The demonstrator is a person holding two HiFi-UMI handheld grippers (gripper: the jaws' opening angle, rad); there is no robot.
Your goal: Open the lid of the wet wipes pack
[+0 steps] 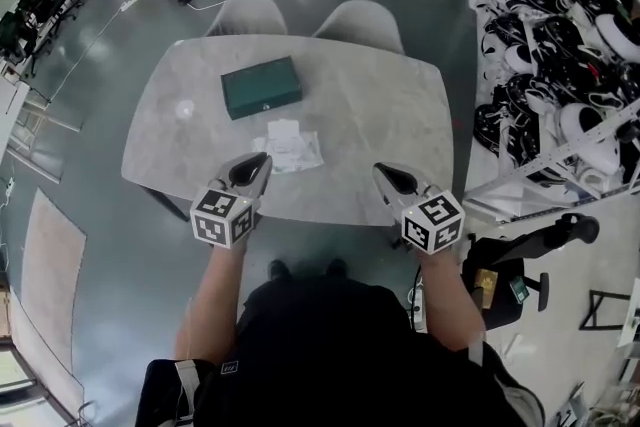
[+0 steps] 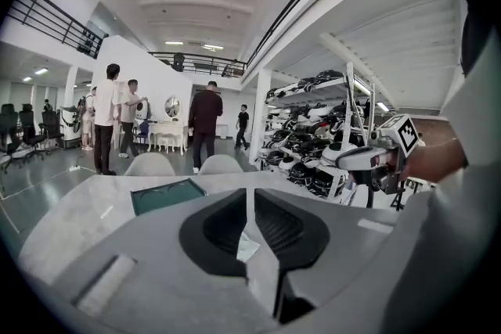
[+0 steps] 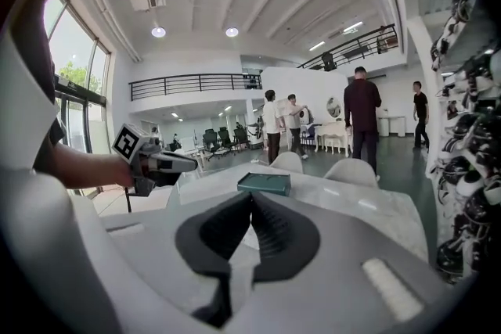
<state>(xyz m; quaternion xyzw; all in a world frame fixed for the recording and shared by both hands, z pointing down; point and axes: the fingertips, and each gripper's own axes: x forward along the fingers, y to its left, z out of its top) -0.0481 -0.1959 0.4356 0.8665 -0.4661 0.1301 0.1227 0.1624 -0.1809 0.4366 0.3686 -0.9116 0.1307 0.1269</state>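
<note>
Left gripper view: the left gripper (image 2: pixel 250 193) is shown with its jaws drawn almost together. Only a thin slit is left between them, and nothing is held. Through the slit a white scrap of the pack is seen, lying farther off on the table.

Right gripper view: the right gripper (image 3: pixel 251 196) is shown with its jaw tips met and nothing between them.

Head view: both grippers are held over the near edge of the table (image 1: pixel 390 120), left and right of the middle, well apart, and both are pointed away from the person. Neither is touching anything.

The wipes pack (image 1: pixel 287 146) is seen flat on the table, just beyond the left gripper's tip and nearer to that gripper than to the right one. Whether its lid is up cannot be told. A green box (image 1: pixel 261 86) lies behind the pack, close to it but apart from it. Two chairs (image 1: pixel 360 23) are set at the far edge. Racks (image 1: pixel 560 45) of black and white gear are seen to the right of the table. People are seen standing on the floor beyond.
</note>
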